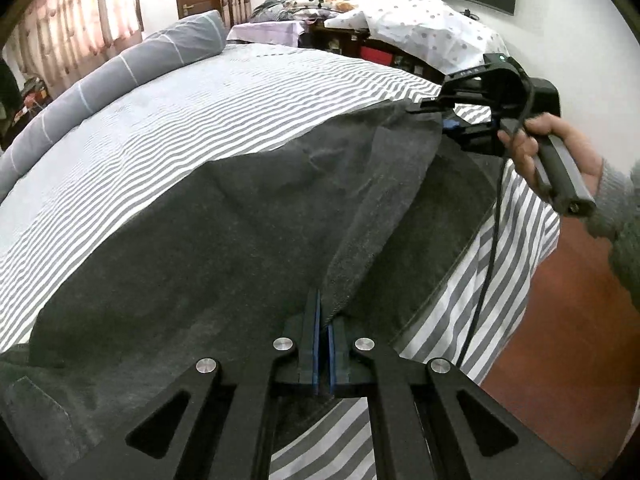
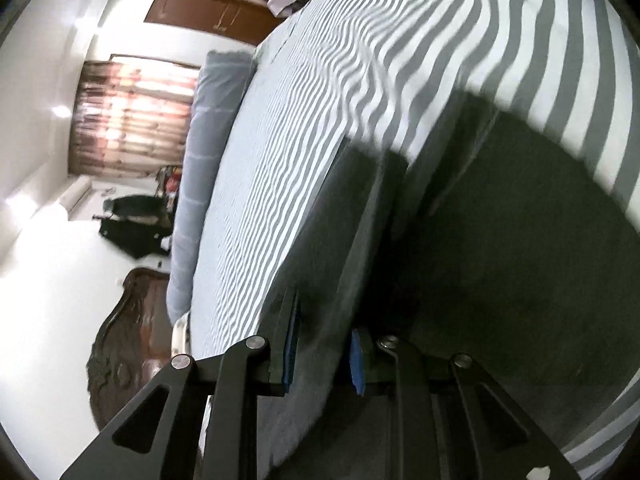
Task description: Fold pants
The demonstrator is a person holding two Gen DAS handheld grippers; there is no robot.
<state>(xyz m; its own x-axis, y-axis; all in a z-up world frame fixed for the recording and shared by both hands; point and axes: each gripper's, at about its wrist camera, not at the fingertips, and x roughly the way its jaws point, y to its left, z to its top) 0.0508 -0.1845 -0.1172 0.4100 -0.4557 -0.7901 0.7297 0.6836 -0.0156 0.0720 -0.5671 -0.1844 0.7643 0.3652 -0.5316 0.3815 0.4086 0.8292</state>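
Dark grey pants (image 1: 224, 240) lie spread on a bed with a grey-and-white striped sheet (image 1: 192, 112). My left gripper (image 1: 325, 320) is shut on the near edge of the pants, the cloth pinched between its blue pads. My right gripper (image 1: 420, 109) is at the far right of the left wrist view, shut on another edge of the pants and holding it lifted off the sheet. In the right wrist view the right gripper (image 2: 325, 344) has a thick fold of the pants (image 2: 500, 260) between its blue pads.
A grey bolster pillow (image 1: 120, 68) lies along the far side of the bed. Behind it are curtains (image 1: 80, 24), a door and a cluttered shelf under a spotted cloth (image 1: 424, 28). The bed's right edge drops to a red-brown floor (image 1: 560, 340).
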